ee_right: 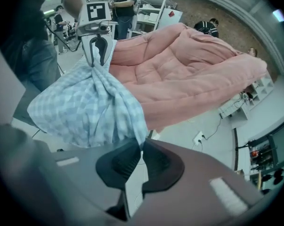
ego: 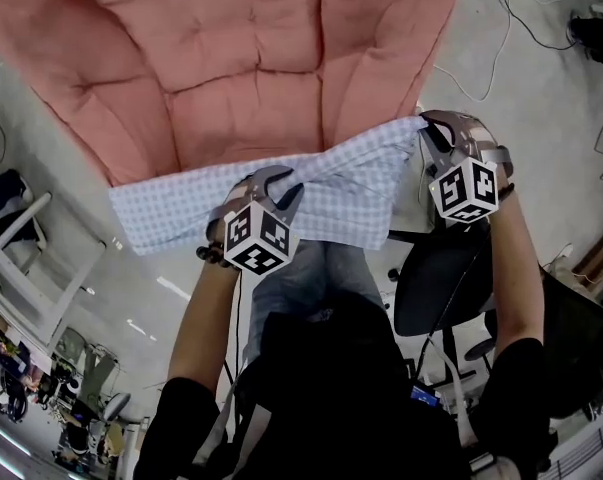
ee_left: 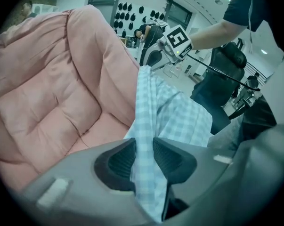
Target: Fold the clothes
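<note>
Hanging crosswise, checked cloth (ego: 351, 190)

head view steeply down, close gripper views facing each other, sharing cloth (ego: 166, 218)

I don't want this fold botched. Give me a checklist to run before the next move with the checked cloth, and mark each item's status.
1. Left gripper clamped on the checked cloth: ok, fabric fills the jaws.
2. Right gripper holding a corner: ok, but only the edge sits at the jaw tips.
3. Cloth spread flat between the grippers: not ok, it bunches at the left gripper.
4. Cloth's free end off the floor: cannot tell.
5. Pink cushion ahead for laying it down: ok.
</note>
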The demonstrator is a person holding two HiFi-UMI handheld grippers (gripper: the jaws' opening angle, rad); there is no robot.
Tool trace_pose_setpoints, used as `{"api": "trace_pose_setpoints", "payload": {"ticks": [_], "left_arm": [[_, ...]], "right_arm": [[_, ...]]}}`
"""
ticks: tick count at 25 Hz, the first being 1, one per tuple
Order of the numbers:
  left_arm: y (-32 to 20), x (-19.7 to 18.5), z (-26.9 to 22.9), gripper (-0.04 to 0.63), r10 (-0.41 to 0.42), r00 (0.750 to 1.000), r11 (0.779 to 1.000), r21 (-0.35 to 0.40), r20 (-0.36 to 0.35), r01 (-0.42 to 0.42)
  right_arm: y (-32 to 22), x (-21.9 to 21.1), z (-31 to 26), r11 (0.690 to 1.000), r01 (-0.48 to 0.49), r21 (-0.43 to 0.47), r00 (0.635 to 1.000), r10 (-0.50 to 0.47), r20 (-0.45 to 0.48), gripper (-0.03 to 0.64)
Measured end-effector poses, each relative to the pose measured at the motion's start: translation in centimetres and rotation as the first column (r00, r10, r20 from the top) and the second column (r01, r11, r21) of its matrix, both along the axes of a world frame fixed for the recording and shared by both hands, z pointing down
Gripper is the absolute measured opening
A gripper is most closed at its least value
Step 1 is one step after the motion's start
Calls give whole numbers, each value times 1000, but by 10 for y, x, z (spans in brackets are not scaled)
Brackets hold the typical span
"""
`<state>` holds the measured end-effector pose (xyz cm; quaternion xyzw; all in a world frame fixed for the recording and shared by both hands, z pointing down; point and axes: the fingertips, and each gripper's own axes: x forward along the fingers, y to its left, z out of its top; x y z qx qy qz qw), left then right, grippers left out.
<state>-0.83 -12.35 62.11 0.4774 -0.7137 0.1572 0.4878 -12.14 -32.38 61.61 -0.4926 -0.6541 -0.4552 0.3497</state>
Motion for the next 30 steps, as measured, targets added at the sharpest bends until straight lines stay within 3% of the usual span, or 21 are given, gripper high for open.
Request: {"api": "trace_pose_setpoints", "payload": {"ticks": [5, 10, 12, 14, 16, 21, 30], "left_arm": [[-4, -6, -9, 144, 10, 1000, 1000, -4, 27, -10], [-10, 4, -18, 153, 74, 997, 997, -36, 26, -73], [-13, 8, -23, 117, 94, 994, 995, -49, 49, -92], [-12, 14, -30, 29, 89, 993, 995, -59, 78, -85], [-11, 20, -41, 23, 67, 993, 996, -61, 102, -61], [-19, 44, -67, 21, 46, 987, 997, -75, 155, -34], [-28, 98, -74, 21, 134, 976, 978, -181, 172, -103]], "right_arm": [[-19, 8, -49, 998, -64, -13, 985, 65, 160, 15], [-33, 29, -73, 992, -118, -33, 970, 123, 210, 17], [-38, 35, -77, 989, -139, -46, 963, 146, 227, 17], [-41, 41, -82, 985, -162, -54, 954, 171, 246, 17], [-46, 49, -88, 981, -187, -58, 945, 196, 263, 17], [-74, 95, -86, 981, -191, -41, 944, 195, 265, 17], [-93, 172, -70, 985, -168, 28, 961, 157, 226, 17]]}}
